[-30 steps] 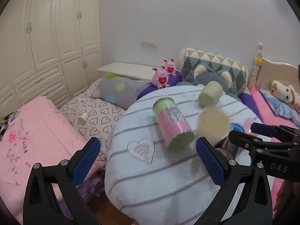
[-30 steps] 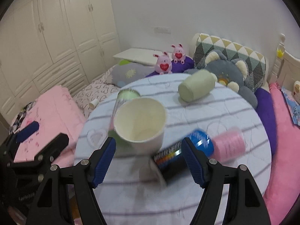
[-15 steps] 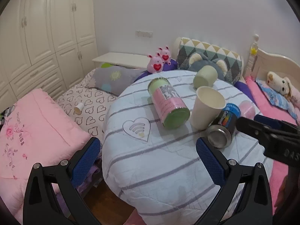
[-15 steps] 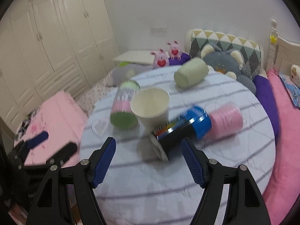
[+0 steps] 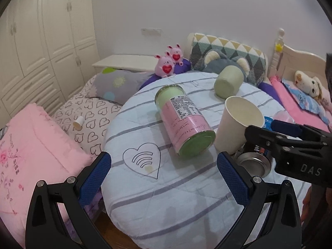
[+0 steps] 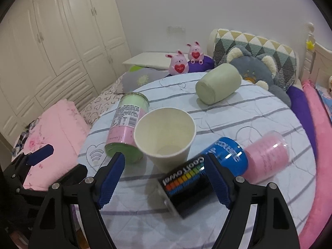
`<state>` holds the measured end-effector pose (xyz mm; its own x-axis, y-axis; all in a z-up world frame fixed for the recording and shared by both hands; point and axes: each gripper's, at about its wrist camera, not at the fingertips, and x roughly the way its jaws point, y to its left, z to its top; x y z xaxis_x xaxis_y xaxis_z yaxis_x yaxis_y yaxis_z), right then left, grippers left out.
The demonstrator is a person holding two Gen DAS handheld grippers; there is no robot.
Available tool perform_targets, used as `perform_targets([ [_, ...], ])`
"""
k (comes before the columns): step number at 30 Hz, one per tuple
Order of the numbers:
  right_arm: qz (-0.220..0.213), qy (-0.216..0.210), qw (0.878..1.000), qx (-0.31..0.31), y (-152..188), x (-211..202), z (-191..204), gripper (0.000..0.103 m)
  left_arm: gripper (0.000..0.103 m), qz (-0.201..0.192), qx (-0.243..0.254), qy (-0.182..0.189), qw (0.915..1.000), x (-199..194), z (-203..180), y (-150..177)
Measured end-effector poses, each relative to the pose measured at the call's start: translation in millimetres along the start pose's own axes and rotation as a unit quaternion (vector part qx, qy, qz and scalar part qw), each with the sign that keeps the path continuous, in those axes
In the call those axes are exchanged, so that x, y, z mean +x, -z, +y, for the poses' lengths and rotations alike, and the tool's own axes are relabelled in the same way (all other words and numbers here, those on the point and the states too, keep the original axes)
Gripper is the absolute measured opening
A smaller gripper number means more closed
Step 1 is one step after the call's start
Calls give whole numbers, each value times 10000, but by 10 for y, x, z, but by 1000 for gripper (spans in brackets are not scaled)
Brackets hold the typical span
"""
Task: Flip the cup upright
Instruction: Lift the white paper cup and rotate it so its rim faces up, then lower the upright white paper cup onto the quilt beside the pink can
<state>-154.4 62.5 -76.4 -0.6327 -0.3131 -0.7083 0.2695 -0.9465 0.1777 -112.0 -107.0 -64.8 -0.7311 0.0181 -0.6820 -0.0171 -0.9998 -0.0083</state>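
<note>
A cream paper cup (image 6: pixel 165 138) stands upright, mouth up, on the round striped table (image 6: pixel 249 112); it also shows in the left wrist view (image 5: pixel 236 126). My right gripper (image 6: pixel 165 178) is open and empty, just in front of the cup and apart from it. My left gripper (image 5: pixel 164 178) is open and empty over the table's near left part. The right gripper also shows in the left wrist view (image 5: pixel 290 145), beside the cup.
A pink-and-green can (image 6: pixel 126 126) lies left of the cup. A blue-and-black can (image 6: pixel 203 172) and a pink container (image 6: pixel 267 157) lie to its right. A pale green roll (image 6: pixel 217 86) lies at the back. Beds, pillows and plush toys (image 6: pixel 179 63) surround the table.
The cup, held tilted at the right gripper a second ago, now stands upright on the table, free of it. Both grippers have drawn back from the table.
</note>
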Motion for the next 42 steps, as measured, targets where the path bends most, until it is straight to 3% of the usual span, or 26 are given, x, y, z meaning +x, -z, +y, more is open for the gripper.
perform_targets([
  [12, 280, -156, 9992, -222, -184, 424, -23, 79, 103, 187, 51, -82, 9998, 166, 87, -15],
  [14, 302, -133, 9993, -167, -171, 458, -50, 69, 103, 213, 25, -68, 9997, 184, 96, -17],
  [15, 254, -129, 9995, -142, -163, 453, -67, 68, 103, 217, 25, -71, 9997, 192, 94, -24],
  [23, -142, -288, 9994, -141, -179, 141, -42, 68, 103, 83, 136, -45, 9999, 44, 40, -12],
  [30, -229, -432, 9968, -627, -76, -181, 328, 68, 103, -41, 350, -13, 9994, -241, 54, 194],
  [36, 131, -543, 9944, -899, 211, -104, 584, 68, 103, -39, 595, 66, 9982, -367, 15, 457],
  [42, 457, -652, 9932, -847, 409, 56, 590, 69, 103, 18, 695, 361, 9969, -367, -48, 649],
])
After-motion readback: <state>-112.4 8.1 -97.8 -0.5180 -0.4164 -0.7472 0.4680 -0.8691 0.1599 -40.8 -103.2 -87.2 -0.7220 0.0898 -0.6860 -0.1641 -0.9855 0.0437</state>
